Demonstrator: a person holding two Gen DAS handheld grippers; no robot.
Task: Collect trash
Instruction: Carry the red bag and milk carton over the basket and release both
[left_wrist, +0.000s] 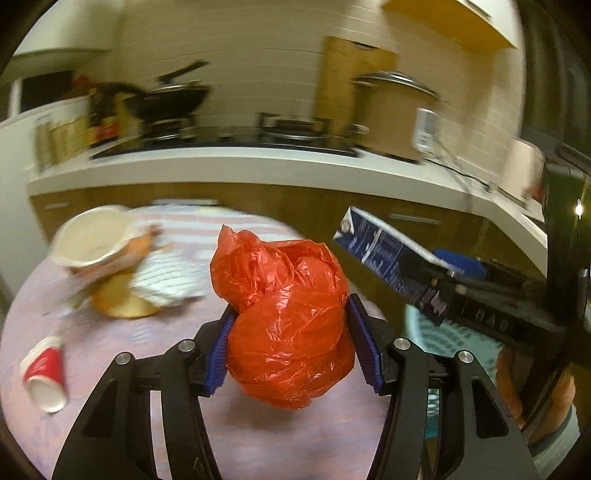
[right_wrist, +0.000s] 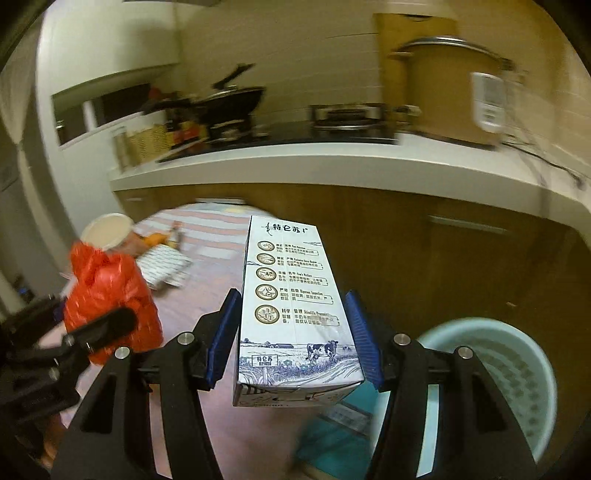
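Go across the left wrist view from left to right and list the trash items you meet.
Red paper cup lying on its side → white instant-noodle bowl → striped crumpled wrapper → red plastic bag in the left hand-held gripper → blue milk carton held by the right hand-held gripper.

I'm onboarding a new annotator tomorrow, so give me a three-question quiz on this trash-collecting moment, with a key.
1. True or false: the left gripper is shut on the red plastic bag.
2. What does the right gripper hold? A) a red paper cup B) a milk carton C) a bowl
3. Fill in: the pale green ____ stands on the floor, below and to the right of the right gripper.

Key
1. True: both blue pads press the bag's sides.
2. B: the milk carton sits between the pads; the red paper cup lies on its side on the table.
3. Basket, a perforated bin.
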